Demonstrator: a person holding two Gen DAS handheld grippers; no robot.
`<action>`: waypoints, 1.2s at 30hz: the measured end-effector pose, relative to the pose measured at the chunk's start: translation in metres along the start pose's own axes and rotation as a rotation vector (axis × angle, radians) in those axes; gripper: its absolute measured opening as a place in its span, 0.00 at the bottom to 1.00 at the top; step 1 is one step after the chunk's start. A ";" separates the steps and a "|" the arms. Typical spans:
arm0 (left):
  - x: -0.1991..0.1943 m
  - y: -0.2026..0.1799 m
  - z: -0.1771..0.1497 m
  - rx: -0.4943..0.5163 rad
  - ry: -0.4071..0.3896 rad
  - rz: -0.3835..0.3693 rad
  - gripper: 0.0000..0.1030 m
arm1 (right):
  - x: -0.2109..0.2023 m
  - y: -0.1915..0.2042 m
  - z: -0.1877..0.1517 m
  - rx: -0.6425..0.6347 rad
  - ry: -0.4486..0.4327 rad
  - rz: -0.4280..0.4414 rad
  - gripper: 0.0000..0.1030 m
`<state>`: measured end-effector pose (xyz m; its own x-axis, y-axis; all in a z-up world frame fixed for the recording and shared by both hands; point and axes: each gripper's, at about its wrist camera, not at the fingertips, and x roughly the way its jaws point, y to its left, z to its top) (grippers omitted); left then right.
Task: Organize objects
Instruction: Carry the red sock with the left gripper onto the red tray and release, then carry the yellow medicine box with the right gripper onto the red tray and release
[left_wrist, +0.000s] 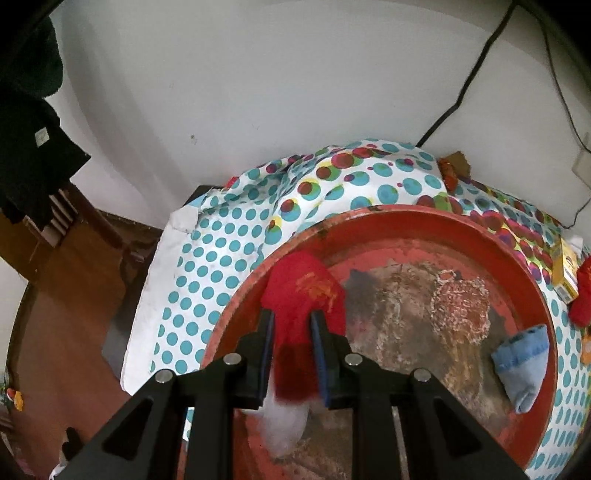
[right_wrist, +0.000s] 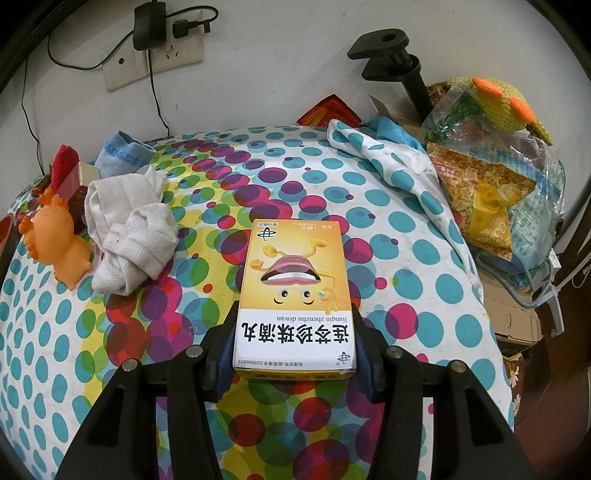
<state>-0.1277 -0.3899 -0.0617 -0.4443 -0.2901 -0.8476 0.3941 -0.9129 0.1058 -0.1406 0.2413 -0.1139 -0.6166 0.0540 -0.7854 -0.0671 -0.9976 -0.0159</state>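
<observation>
My left gripper (left_wrist: 290, 319) is shut on a red sock (left_wrist: 303, 295) with a white toe and holds it over the left rim of a worn red round tray (left_wrist: 406, 225). A light blue sock (left_wrist: 522, 363) lies inside the tray at the right. My right gripper (right_wrist: 293, 314) is shut on a yellow and white medicine box (right_wrist: 295, 291) and holds it above the dotted tablecloth (right_wrist: 369, 184). White socks (right_wrist: 129, 229), an orange toy (right_wrist: 55, 240) and another blue sock (right_wrist: 122, 153) lie at the left in the right wrist view.
The tablecloth (left_wrist: 207, 266) hangs over the table's left edge above a brown floor. A yellow box (left_wrist: 563, 275) and a red cloth (left_wrist: 583, 295) lie right of the tray. Snack bags (right_wrist: 484, 192) and a black clamp (right_wrist: 399, 62) stand at the back right by the wall.
</observation>
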 end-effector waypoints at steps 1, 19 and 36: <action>0.001 0.001 -0.001 -0.002 0.003 -0.001 0.20 | 0.000 0.000 0.000 0.000 0.000 0.000 0.47; -0.088 -0.031 -0.101 0.017 -0.146 0.041 0.46 | 0.000 0.000 0.000 -0.001 0.000 -0.002 0.47; -0.112 -0.078 -0.203 0.002 -0.185 -0.029 0.49 | -0.001 0.001 0.000 -0.038 -0.010 -0.047 0.47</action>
<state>0.0543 -0.2283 -0.0805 -0.5960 -0.3110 -0.7403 0.3776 -0.9222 0.0835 -0.1401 0.2406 -0.1133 -0.6212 0.1012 -0.7771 -0.0668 -0.9949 -0.0761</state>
